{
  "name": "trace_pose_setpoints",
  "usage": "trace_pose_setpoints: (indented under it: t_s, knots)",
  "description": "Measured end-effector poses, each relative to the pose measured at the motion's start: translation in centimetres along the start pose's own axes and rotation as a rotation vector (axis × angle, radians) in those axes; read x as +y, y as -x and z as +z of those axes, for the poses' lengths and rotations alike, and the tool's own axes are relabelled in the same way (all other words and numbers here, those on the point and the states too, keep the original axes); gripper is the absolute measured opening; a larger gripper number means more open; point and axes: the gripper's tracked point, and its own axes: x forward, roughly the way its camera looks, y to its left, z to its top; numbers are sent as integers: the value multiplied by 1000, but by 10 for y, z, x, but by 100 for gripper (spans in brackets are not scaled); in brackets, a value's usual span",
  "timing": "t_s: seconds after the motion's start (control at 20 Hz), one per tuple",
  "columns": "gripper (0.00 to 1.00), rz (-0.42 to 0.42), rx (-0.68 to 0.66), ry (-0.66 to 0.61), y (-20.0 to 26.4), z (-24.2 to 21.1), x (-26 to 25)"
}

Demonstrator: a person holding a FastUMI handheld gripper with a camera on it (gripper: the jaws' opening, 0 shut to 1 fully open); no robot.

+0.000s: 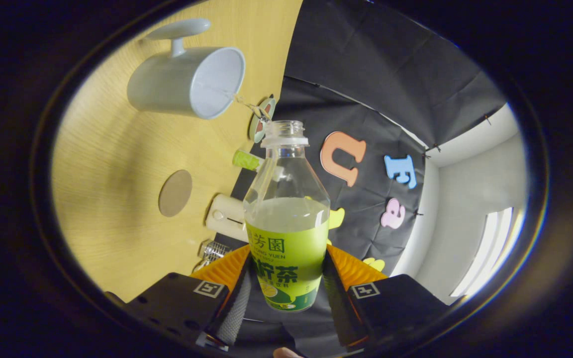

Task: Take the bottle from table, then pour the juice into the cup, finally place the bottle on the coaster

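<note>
Gripper view, fingers (286,293) clamped on uncapped bottle (287,219), cup (187,82) and coaster (175,193) beyond on table (112,164).

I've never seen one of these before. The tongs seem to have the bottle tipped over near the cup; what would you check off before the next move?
1. Grip: the tongs press the bottle on both sides at its label. Ok.
2. Cap: the bottle mouth is open. Ok.
3. Aim: the bottle mouth sits close beside the rim of the cup; whether it is over the opening, cannot tell.
4. Juice: still fills the bottle to about the label's top; whether any is flowing, cannot tell.
5. Cup: stands on the table with its opening unblocked. Ok.
6. Coaster: bare, ready for the bottle later. Ok.
</note>
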Motion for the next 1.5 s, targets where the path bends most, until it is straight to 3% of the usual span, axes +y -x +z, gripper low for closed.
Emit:
trace_pose_setpoints:
  t_s: [1.5]
  knots:
    - [77,-104,-63,179,-2,16,-27]
